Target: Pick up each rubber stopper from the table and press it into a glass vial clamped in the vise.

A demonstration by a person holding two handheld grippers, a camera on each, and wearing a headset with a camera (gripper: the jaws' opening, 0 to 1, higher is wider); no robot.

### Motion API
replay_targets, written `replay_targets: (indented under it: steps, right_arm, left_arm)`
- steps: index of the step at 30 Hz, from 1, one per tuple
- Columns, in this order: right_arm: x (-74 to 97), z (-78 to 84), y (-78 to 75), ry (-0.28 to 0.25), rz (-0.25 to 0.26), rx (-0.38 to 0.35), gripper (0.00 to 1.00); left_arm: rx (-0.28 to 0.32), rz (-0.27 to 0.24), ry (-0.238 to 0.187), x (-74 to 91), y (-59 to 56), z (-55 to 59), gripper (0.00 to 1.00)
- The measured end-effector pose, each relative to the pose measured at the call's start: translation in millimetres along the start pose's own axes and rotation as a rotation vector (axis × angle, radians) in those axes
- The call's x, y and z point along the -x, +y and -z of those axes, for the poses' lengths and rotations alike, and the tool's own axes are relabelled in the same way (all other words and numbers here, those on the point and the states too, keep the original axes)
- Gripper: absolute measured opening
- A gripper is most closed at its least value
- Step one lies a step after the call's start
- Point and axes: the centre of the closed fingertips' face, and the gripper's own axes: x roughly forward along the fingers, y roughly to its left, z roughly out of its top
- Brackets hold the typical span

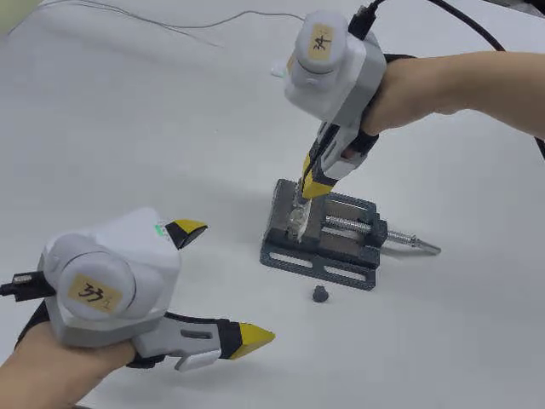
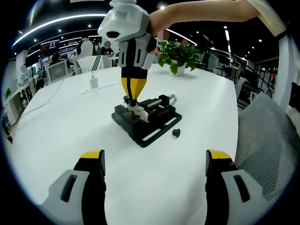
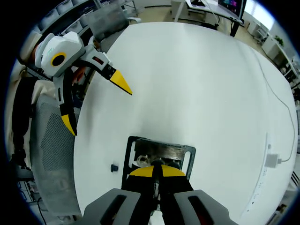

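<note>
A dark vise [image 1: 341, 247] [image 2: 157, 123] [image 3: 131, 157] stands mid-table and clamps a clear glass vial [image 1: 297, 220] [image 2: 140, 111] [image 3: 141, 161]. My right gripper [image 1: 313, 188] [image 2: 133, 93] [image 3: 158, 170] points down with its yellow tips shut right over the vial's top. Whatever lies between those tips is hidden. One dark rubber stopper [image 1: 320, 294] [image 2: 176, 132] [image 3: 114, 167] lies loose on the table just in front of the vise. My left gripper [image 1: 223, 283] [image 2: 154, 157] [image 3: 96, 105] hovers open and empty to the near left, well short of the stopper.
The vise's screw handle [image 1: 415, 243] sticks out to the right. A thin cable [image 1: 170, 25] and a white plug [image 2: 93, 83] lie at the far side. A potted plant [image 2: 178, 58] stands at the table's back edge, and a mesh chair [image 2: 272, 140] is beside it.
</note>
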Motion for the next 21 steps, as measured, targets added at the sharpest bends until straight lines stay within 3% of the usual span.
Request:
replay_targets:
  steps: [4,10,12,13,21]
  right_arm:
    - [-0.2,1.6,-1.2,0.024,0.023,0.035,0.00]
    - [-0.7,2.6,-1.9,0.027,0.018,-0.010,0.00]
    - [-0.6,3.0,-1.5,0.035,0.014,0.026,0.00]
    - [-0.8,3.2,-1.2,0.036,0.016,0.003,0.00]
    - [-2.4,4.2,-5.2,0.013,0.014,-0.012,0.00]
  left_arm:
    - [0.004,0.001,-0.003,-1.6,-0.2,-0.8,0.87]
    - [0.011,0.004,-0.004,-3.4,-0.9,-1.3,0.87]
    - [0.013,0.005,-0.004,-3.9,-0.9,-1.5,0.87]
    - [0.013,0.005,-0.004,-4.5,-0.6,-1.3,0.87]
    - [0.024,0.004,-0.009,-7.7,1.4,-2.0,0.87]
